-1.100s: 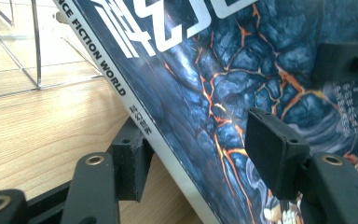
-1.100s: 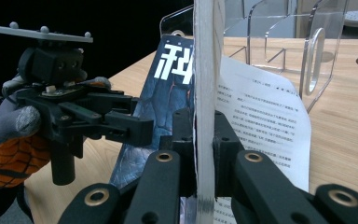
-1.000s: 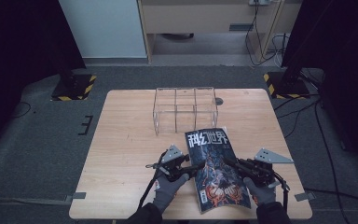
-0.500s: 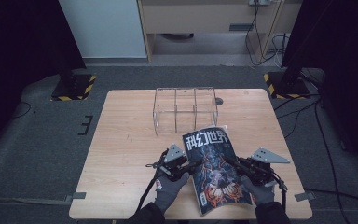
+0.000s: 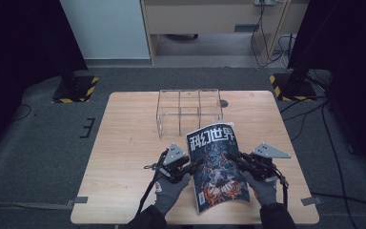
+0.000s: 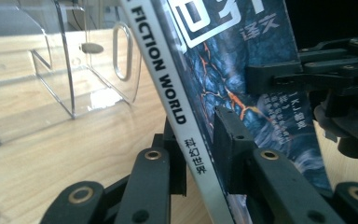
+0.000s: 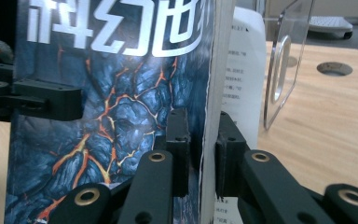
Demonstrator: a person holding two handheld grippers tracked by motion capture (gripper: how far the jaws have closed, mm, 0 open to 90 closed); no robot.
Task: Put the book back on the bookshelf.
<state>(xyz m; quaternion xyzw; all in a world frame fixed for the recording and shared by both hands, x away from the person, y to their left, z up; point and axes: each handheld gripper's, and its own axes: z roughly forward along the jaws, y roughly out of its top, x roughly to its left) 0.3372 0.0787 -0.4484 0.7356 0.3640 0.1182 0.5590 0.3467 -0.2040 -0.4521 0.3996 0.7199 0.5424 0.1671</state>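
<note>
Blue-black magazine is clamped between left claw and right claw.

Blue-covered magazine — tilted up off table; closed.

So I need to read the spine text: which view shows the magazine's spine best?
The left gripper view: the magazine spine faces it, reading "FICTION WORLD". The right gripper view shows the cover and open page edge; the high view shows just the cover.
</note>
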